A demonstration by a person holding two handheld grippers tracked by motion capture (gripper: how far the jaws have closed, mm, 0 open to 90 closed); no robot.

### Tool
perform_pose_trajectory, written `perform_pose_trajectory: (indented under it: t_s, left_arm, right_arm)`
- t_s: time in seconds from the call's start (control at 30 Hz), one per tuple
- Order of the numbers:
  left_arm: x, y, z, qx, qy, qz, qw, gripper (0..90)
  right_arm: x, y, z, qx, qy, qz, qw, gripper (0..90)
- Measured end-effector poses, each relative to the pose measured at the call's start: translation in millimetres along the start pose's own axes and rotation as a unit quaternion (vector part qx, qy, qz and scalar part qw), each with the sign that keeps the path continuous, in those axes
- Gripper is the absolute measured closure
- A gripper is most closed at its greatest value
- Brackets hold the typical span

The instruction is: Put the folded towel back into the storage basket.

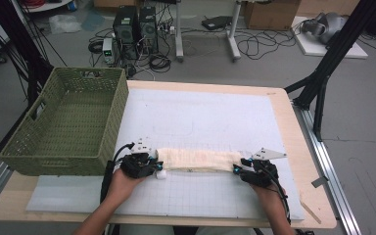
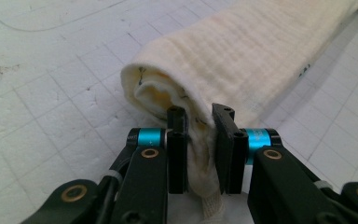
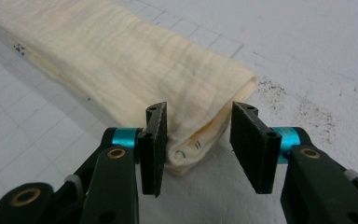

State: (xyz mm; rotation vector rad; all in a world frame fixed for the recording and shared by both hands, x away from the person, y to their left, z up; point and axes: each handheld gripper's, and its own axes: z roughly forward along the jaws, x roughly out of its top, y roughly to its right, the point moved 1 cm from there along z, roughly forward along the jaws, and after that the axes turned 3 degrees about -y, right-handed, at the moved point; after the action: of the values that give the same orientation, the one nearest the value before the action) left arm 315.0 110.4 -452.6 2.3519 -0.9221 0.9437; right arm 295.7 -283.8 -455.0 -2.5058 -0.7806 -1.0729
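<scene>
A folded cream cloth [image 1: 198,160] lies as a long strip across the near part of the white gridded mat [image 1: 200,117]. My left gripper [image 1: 157,169] is at its left end, and in the left gripper view the left gripper [image 2: 200,119] is shut on a bunched corner of the cloth [image 2: 242,56]. At the strip's right end sits my right gripper [image 1: 237,169]. In the right gripper view the right gripper [image 3: 200,121] straddles the corner of the cloth [image 3: 121,56]; the left pad [image 3: 153,149] is beside the fabric, and a gap separates the right pad [image 3: 251,149] from it.
A green woven basket [image 1: 27,142] stands at the left of the wooden table [image 1: 293,127], overlapping the mat's left edge. Dark specks mark the mat [image 3: 307,112] near the cloth's right end. Computers, cables and a black stand are on the floor beyond the table.
</scene>
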Motion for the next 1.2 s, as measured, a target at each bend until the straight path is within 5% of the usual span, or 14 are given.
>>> perform_pose_trajectory:
  t_s: [0.47,0.63,1.2]
  left_arm:
    - [0.5,1.0,-0.1,0.005,0.002,-0.001,1.0000,78.0]
    - [4.3,1.1,-5.9,0.010,0.028,0.008,0.9995,81.3]
    - [18.6,3.3,-30.8,-0.013,0.097,0.009,0.9952,82.6]
  right_arm:
    - [-1.1,-4.2,0.9,0.031,-0.002,0.016,0.9994,81.3]
    - [5.1,-7.6,-3.5,0.021,-0.006,-0.008,0.9997,82.6]
    - [20.0,-1.8,-24.1,0.005,0.052,-0.003,0.9986,82.6]
